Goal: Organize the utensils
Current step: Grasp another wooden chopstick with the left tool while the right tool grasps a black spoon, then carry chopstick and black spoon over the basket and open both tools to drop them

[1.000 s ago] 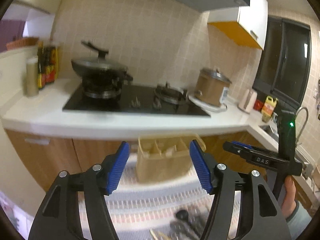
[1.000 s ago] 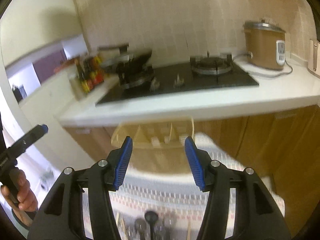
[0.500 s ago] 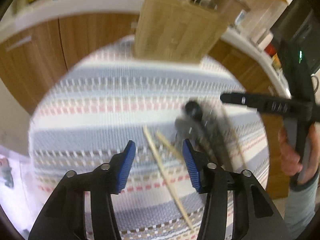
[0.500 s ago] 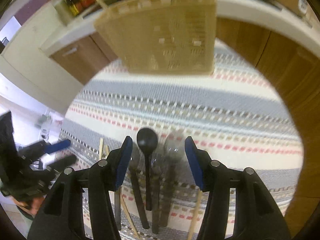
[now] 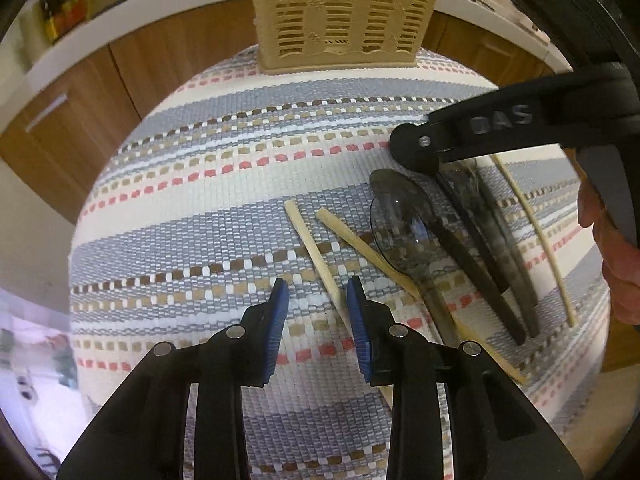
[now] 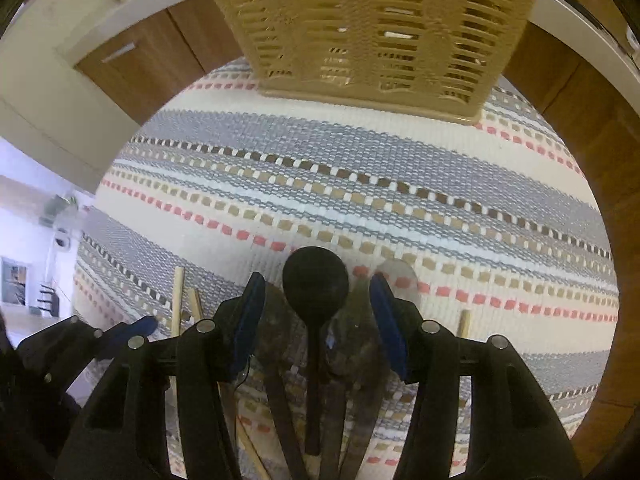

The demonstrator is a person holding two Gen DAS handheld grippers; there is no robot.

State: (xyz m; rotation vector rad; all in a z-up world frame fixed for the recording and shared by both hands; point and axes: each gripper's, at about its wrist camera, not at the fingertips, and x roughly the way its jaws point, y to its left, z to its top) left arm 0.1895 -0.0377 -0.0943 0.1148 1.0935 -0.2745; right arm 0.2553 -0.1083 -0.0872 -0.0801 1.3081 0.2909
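Note:
On a striped cloth lie two pale chopsticks, a clear grey spoon, several dark utensils and a third chopstick. My left gripper points down over the left chopstick. Its jaws are closing, with the stick between them close to the right pad and no pad pressing on it. My right gripper hangs open low over the black spoon and the dark handles beside it, all between its fingers. A beige slotted basket stands at the cloth's far edge.
One finger of the right gripper reaches across above the spoons, with a person's hand behind it. Wooden cabinet doors and a white counter edge ring the round table. Bottles stand on the counter.
Both grippers tipped down from facing the stove and sank toward the cloth and utensils. The left jaws narrowed around a chopstick; the right jaws kept their width.

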